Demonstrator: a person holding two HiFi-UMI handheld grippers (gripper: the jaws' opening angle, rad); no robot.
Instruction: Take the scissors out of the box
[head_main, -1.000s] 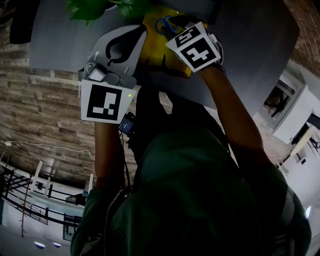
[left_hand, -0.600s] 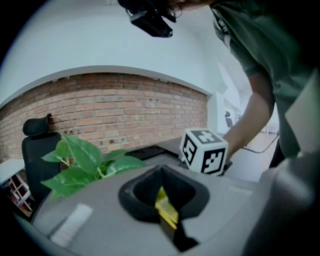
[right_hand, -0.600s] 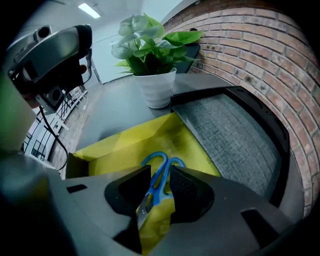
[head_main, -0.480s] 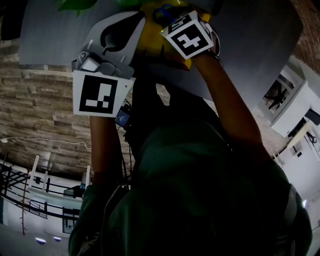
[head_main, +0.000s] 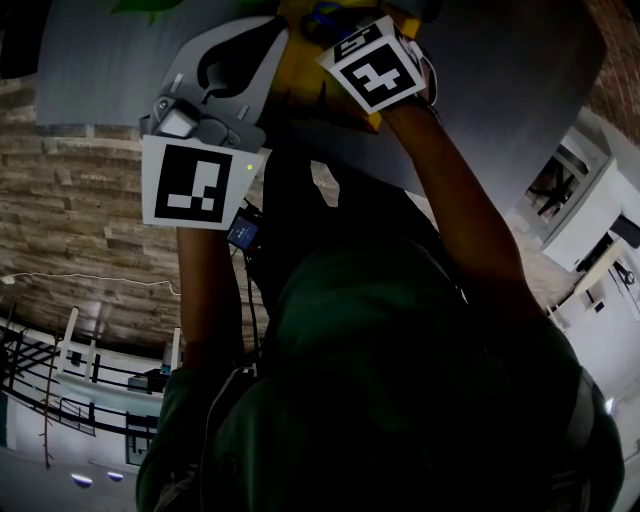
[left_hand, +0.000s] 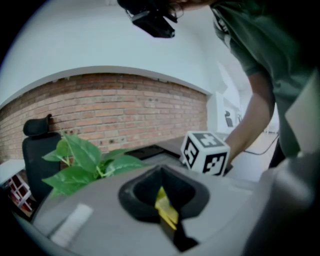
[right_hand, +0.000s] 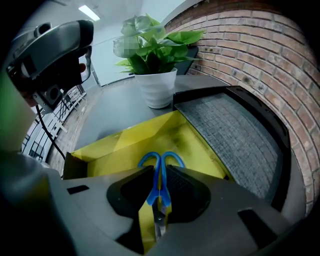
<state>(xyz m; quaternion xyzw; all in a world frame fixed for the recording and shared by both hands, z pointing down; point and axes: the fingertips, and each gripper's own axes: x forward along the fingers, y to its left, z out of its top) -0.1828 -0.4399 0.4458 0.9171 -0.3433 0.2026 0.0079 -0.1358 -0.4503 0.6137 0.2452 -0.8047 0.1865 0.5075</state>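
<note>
An open yellow box (right_hand: 125, 150) lies on the grey table, with blue-handled scissors (right_hand: 160, 167) inside it. My right gripper (right_hand: 159, 197) points steeply down into the box. Its jaws have just been closing and now press on the scissors just below the handle loops. In the head view the scissors' loops (head_main: 322, 15) peek out above the right gripper's marker cube (head_main: 378, 72). My left gripper (left_hand: 162, 200) is shut on a yellow edge of the box (left_hand: 167, 212), at the box's left side (head_main: 285, 75).
A leafy plant in a white pot (right_hand: 157, 87) stands just behind the box. A dark-framed grey mat (right_hand: 225, 130) lies to the right, along a brick wall. The left gripper view shows the plant's leaves (left_hand: 85, 162) and a black chair (left_hand: 37, 130).
In the head view both grippers and the box sit a little higher than a second ago, and the plant leaves have almost slipped out at the top. The grippers keep their places at the box.
</note>
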